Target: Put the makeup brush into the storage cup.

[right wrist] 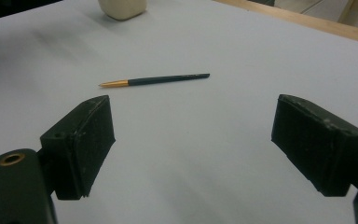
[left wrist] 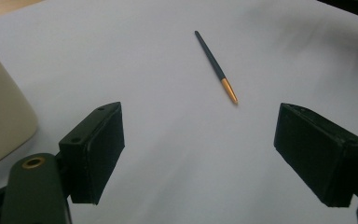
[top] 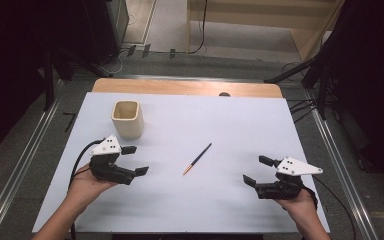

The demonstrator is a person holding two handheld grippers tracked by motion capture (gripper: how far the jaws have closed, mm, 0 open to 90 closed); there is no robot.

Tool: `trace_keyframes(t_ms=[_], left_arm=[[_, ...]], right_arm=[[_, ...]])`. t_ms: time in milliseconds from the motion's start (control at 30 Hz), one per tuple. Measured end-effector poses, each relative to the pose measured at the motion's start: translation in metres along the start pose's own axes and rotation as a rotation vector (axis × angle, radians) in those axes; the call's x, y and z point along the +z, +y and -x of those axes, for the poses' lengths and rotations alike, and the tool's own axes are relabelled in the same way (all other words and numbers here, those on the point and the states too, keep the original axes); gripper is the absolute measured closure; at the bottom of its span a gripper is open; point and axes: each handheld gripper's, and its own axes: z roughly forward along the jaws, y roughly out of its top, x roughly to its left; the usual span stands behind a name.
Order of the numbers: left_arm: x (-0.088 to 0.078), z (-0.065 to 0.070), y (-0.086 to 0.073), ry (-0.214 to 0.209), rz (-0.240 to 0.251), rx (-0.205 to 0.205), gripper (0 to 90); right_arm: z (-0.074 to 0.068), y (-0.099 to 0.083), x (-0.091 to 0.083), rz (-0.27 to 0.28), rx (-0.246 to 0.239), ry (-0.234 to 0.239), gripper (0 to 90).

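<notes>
Your L gripper (top: 132,161) released, jaws wide, near desk (top: 240,210) left edge. R gripper (top: 259,170) released too, near right edge. Pen (top: 197,159) flat mid-desk between them, untouched. Cup (top: 127,119) toward far-left corner.

Thin dark pen (top: 197,159) with a shiny orange tip, lying flat on the white tabletop (top: 230,125), near the middle. Slanted, orange end nearer the person, dark end farther away. Nothing touching it.
</notes>
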Motion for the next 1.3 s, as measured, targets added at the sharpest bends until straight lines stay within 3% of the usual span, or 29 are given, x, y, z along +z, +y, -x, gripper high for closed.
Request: trace_keyframes(t_ms=[267,633,700,867,1300], left_arm=[[0.008,0.0,0.007,0.005,-0.016,0.005,16.7],[0.019,0.001,0.014,0.005,0.008,0.002,17.0],[0.021,0.001,0.014,0.004,0.007,0.004,17.0],[0.024,0.002,0.016,0.002,0.015,0.006,17.0],[0.04,0.011,0.025,-0.01,0.043,0.037,17.1]], right_arm=[[0.0,-0.001,0.002,-0.019,-0.003,-0.001,13.8],[0.0,-0.002,0.003,-0.029,0.003,0.004,13.8],[0.0,-0.001,0.002,-0.005,0.004,0.01,13.8],[0.001,-0.001,0.002,-0.009,0.007,0.007,13.8],[0.001,-0.002,0.003,-0.015,0.009,0.006,13.8]])
